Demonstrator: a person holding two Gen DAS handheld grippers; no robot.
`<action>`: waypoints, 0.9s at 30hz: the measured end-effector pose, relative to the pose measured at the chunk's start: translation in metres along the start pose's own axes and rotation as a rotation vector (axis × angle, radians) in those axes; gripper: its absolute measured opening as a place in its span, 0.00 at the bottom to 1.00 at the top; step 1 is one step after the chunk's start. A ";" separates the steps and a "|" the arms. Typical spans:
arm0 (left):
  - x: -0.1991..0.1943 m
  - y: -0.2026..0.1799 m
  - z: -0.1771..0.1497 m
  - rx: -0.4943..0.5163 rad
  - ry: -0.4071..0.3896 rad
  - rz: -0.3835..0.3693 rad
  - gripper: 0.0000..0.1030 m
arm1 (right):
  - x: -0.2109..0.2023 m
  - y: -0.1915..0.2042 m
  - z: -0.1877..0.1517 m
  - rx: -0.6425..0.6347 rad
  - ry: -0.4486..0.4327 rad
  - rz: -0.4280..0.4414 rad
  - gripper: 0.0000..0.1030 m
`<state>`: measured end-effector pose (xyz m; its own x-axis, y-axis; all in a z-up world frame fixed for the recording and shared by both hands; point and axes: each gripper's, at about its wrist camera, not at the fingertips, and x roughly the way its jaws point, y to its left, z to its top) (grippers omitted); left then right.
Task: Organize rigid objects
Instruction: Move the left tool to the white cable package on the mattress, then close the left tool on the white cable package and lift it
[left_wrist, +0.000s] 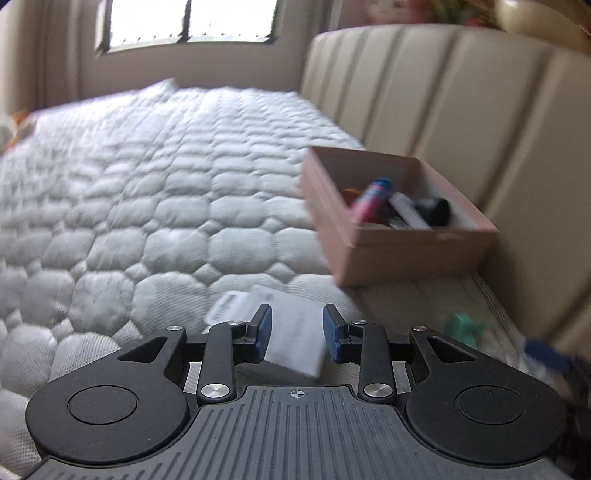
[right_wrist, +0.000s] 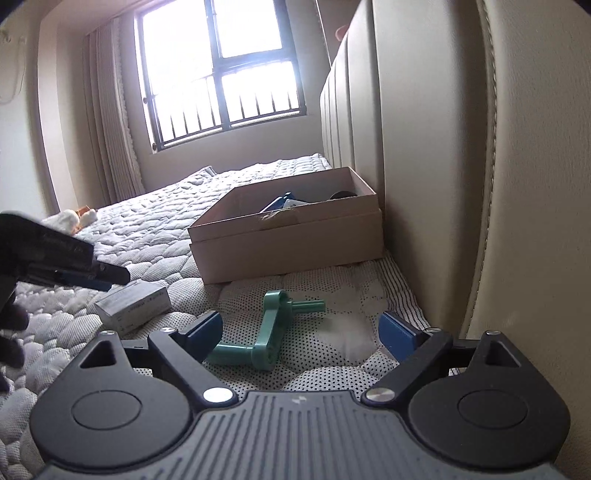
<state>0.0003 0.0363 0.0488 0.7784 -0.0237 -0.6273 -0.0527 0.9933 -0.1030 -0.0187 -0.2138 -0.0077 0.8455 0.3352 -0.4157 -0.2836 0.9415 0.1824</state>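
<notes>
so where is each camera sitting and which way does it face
Left wrist: on the left tool, low over the mattress, facing the white box between its open fingers and the carton.
Right wrist: on the right tool, facing the green crank, carton and window; the left tool shows at left.
Shared: carton, white box, crank, mattress.

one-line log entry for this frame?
left claw: open, around small white box | right claw: open, over green crank | cardboard box: partly filled
</notes>
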 end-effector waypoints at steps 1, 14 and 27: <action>0.000 -0.009 -0.003 0.035 -0.007 -0.001 0.32 | 0.000 -0.001 0.000 0.005 0.003 0.004 0.89; 0.005 0.004 -0.024 0.206 -0.008 0.177 0.39 | -0.002 -0.001 -0.001 0.012 -0.003 0.013 0.89; 0.018 0.017 -0.011 0.082 0.022 0.119 0.37 | 0.001 -0.001 -0.001 0.009 0.005 0.008 0.89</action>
<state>0.0068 0.0513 0.0271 0.7557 0.0936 -0.6483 -0.0925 0.9951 0.0359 -0.0183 -0.2142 -0.0089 0.8407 0.3431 -0.4190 -0.2861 0.9383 0.1942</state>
